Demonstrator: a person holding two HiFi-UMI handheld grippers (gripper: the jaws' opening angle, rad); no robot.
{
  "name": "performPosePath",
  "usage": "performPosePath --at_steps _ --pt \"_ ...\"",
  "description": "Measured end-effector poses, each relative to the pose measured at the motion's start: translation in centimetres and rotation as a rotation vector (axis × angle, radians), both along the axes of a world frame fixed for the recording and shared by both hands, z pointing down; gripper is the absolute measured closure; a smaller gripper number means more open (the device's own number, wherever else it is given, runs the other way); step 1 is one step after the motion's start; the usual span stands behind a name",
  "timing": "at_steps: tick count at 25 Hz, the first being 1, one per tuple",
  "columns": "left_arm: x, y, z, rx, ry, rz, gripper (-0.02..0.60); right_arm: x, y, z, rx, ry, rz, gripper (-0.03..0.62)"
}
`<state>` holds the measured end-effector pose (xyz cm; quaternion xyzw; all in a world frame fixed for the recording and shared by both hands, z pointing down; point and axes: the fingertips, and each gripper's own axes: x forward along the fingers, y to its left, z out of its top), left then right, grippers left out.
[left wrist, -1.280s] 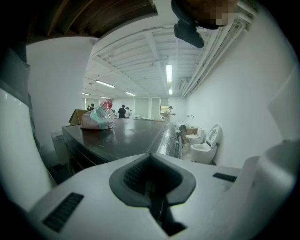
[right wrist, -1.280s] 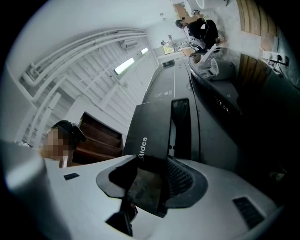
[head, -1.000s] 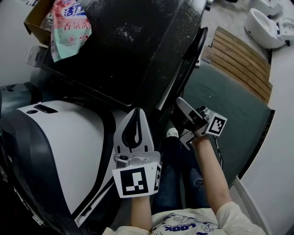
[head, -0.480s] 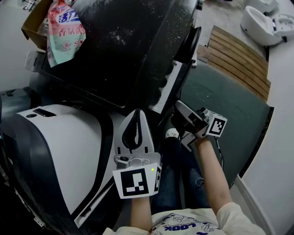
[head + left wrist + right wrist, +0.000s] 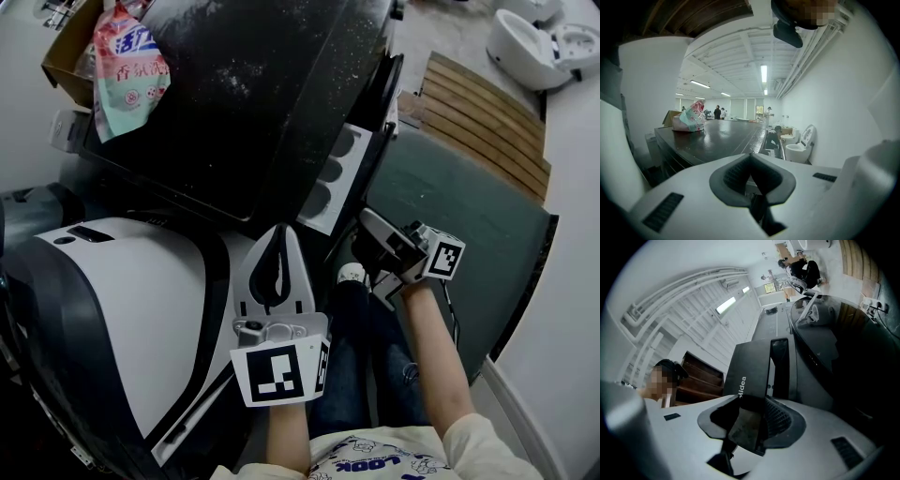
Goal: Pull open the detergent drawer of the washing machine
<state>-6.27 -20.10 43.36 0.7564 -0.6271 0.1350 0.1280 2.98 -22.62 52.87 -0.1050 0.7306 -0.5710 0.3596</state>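
Observation:
The black washing machine (image 5: 253,103) fills the top of the head view. Its detergent drawer (image 5: 336,178) stands pulled out at the front, with white compartments showing. My right gripper (image 5: 367,234) is shut on the drawer's dark front panel (image 5: 750,369), which sits between the pads (image 5: 780,416); its jaws have just been closing a little on that panel. My left gripper (image 5: 279,234) hangs shut and holds nothing, left of the drawer and apart from it. In the left gripper view its closed tips (image 5: 751,157) point across the machine's glossy top (image 5: 726,138).
A pink detergent bag (image 5: 127,66) and a cardboard box (image 5: 66,47) lie on the machine's far left corner. A white and grey appliance (image 5: 122,309) stands at the left. A green mat (image 5: 450,216), wooden slats (image 5: 478,112) and a white toilet (image 5: 525,37) lie to the right.
The drawer has slid out of the machine toward me, and its white compartments have come into view. The left gripper has stayed where it was.

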Motion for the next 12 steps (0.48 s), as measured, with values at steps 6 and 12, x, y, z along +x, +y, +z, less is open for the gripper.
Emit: performPosePath --at_steps 6,12 --pt "0.3 0.1 0.0 -0.002 -0.002 0.009 0.568 0.5 0.3 0.2 0.0 0.004 -0.007 0.419" --pt "0.6 0.0 -0.2 0.004 -0.005 0.011 0.568 2.0 1.1 0.1 0.005 -0.004 0.01 0.422"
